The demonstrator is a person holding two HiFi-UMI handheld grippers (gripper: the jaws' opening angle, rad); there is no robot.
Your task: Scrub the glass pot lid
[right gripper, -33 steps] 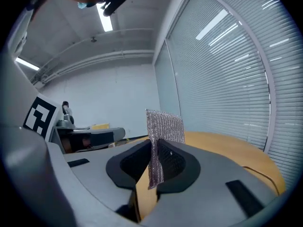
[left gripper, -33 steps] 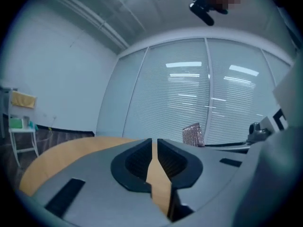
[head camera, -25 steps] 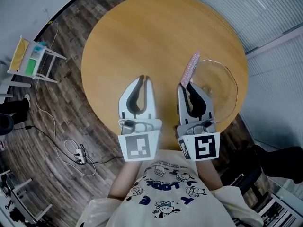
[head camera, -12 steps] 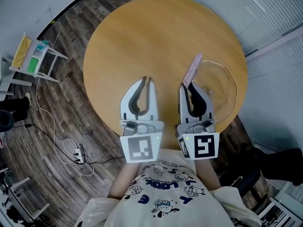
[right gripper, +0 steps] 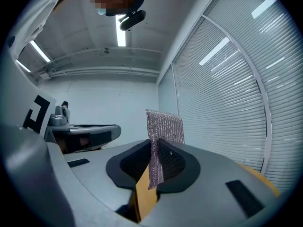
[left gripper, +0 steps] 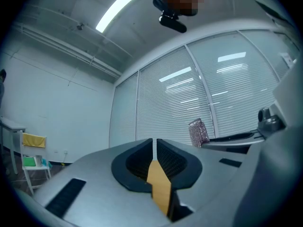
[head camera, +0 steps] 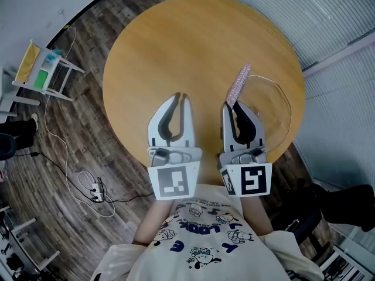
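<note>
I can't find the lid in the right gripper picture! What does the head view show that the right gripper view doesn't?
Only the head view shows the glass lid lying on the table and the wooden floor. Only the right gripper view shows the ceiling light. Both show the sparkly scrub cloth pinched in the right gripper's jaws, with the left gripper beside it.

Bright, even indoor light from ceiling tubes [left gripper: 120, 6] near eleven o'clock; frames sharp, fisheye-curved, with dark vignetted corners.
</note>
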